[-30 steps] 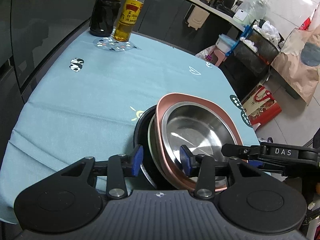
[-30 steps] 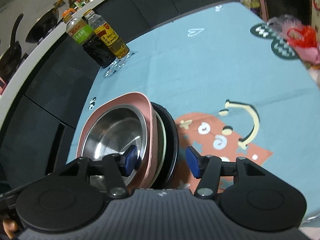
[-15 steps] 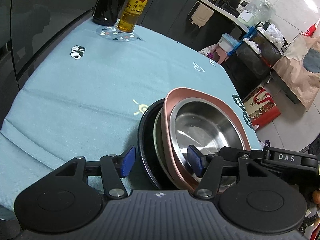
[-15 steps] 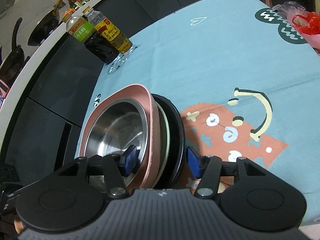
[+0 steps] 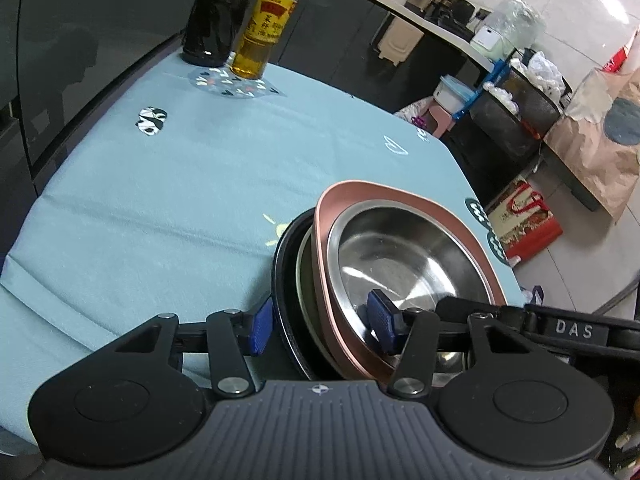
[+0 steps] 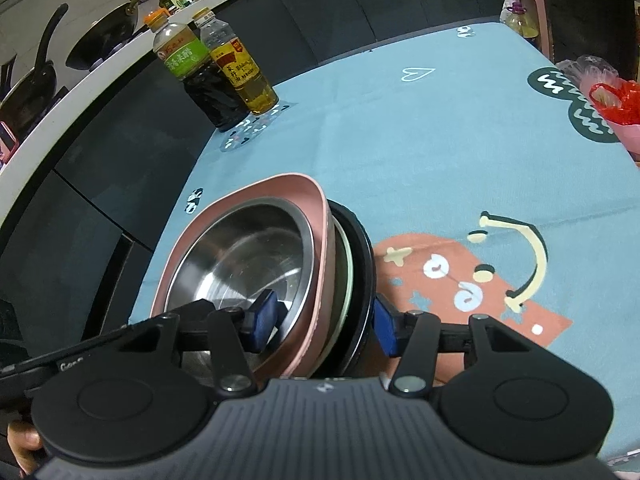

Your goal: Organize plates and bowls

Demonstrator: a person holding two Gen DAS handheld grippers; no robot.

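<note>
- The left gripper (image 5: 322,322) is set astride the left side of the stack, with its fingers pointing forward and down across the rims.
- Its outer pad (image 5: 260,328) lies just outside the black plate (image 5: 280,280); its inner pad is placed inside the steel bowl (image 5: 400,256).
- The left jaws have just been closing with the rims between them. The outer pad appears to touch the black rim, but it cannot be told whether the inner pad presses on the bowl wall, so a firm grip is not confirmed.
- The stack is located at the near edge of the table, on the blue tablecloth (image 5: 160,200), between the two grippers. It is nested from the outside in: black plate, a pale green dish, the pink dish (image 5: 400,200), then the steel bowl.
- The stack is round, so no long axis is offered; the rims run across both sets of fingers, which is the relation on which any lift or shift is judged to depend.
- The right gripper (image 6: 325,320) is set astride the opposite side in mirror fashion: one pad inside the steel bowl, the other just outside the black plate.
- The right jaws have just been closing around the rims. The outer pad is seen against the black rim; pressure at the inner pad cannot be told.
- Neither hand is nearer: the stack is reached equally from both sides.
</note>
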